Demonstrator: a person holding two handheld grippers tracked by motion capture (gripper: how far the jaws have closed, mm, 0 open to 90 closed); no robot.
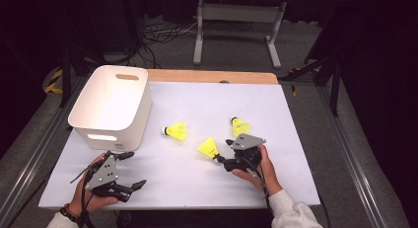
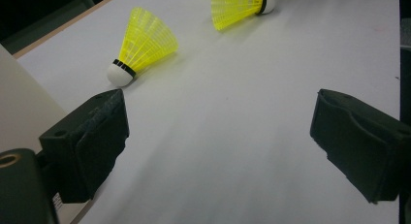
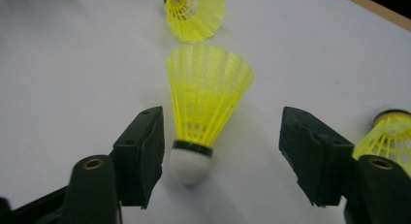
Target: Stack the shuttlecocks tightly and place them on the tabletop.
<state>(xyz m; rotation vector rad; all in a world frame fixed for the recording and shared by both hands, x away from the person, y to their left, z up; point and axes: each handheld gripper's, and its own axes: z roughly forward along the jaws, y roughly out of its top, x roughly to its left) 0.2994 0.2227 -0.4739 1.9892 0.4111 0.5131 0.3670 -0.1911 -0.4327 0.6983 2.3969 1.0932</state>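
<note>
Right gripper view: the middle shuttlecock (image 3: 203, 107) lies on the white bench (image 3: 72, 64) between the two black fingers (image 3: 140, 153), cork end toward the camera, yellow skirt pointing away.
Shuttlecock and fingers: the cork sits just beside the finger at the left of that view, whether touching I cannot tell; the other finger stands well apart from it, so nothing presses on it.
Right gripper (image 1: 227, 151): fingers spread fairly wide, holding nothing, with the middle shuttlecock (image 1: 209, 148) just at their tips in the high view.
Second shuttlecock (image 1: 176, 131): lies on its side beyond the middle shuttlecock and to its left, toward the bin, cork end pointing at the bin.
Third shuttlecock (image 1: 240, 125): near the middle shuttlecock on its far right, just beyond the right gripper.
White bin (image 1: 111, 107): well left of the middle shuttlecock, at the bench's far left corner.
Left gripper (image 1: 134, 170): well left of the middle shuttlecock, near the bench's front edge, fingers wide and holding nothing.
</note>
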